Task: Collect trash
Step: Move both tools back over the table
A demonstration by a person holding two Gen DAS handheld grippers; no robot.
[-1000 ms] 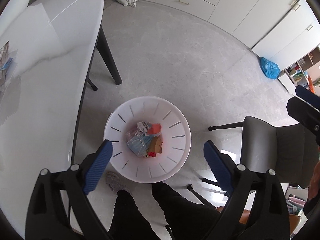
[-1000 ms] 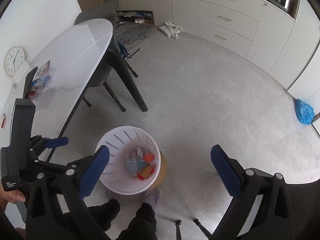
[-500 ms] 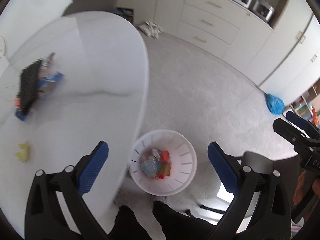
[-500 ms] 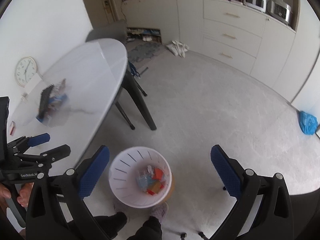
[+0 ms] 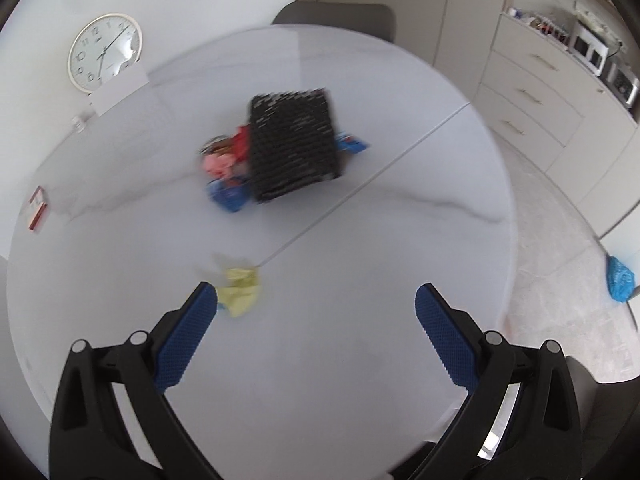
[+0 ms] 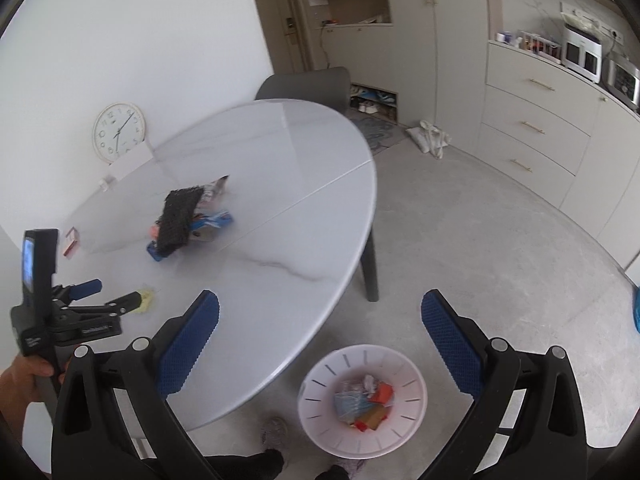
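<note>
My left gripper [image 5: 314,296] hangs open over the white marble table [image 5: 360,240], with nothing between its blue pads. A crumpled yellow paper [image 5: 240,290] lies on the table just beside the tip of its left finger. Farther back, a black mesh item [image 5: 294,144] lies on several coloured wrappers [image 5: 224,164]. My right gripper [image 6: 320,300] is open and empty, above the table's near edge and the floor. Below it stands the white slotted bin [image 6: 320,376], holding several pieces of trash [image 6: 362,404]. In the right wrist view, the left gripper [image 6: 118,294] hovers by the yellow paper [image 6: 145,300].
A small red box [image 5: 38,210] lies at the table's left edge. A clock [image 5: 105,52] leans on the wall behind a white card. A grey chair [image 6: 304,82] stands beyond the table. Cabinets [image 6: 536,132] line the right; a blue bag [image 5: 620,278] lies on the floor.
Both grippers have risen and swung from over the bin towards the table. The left view now shows the tabletop and yellow paper, and the bin has left it.
</note>
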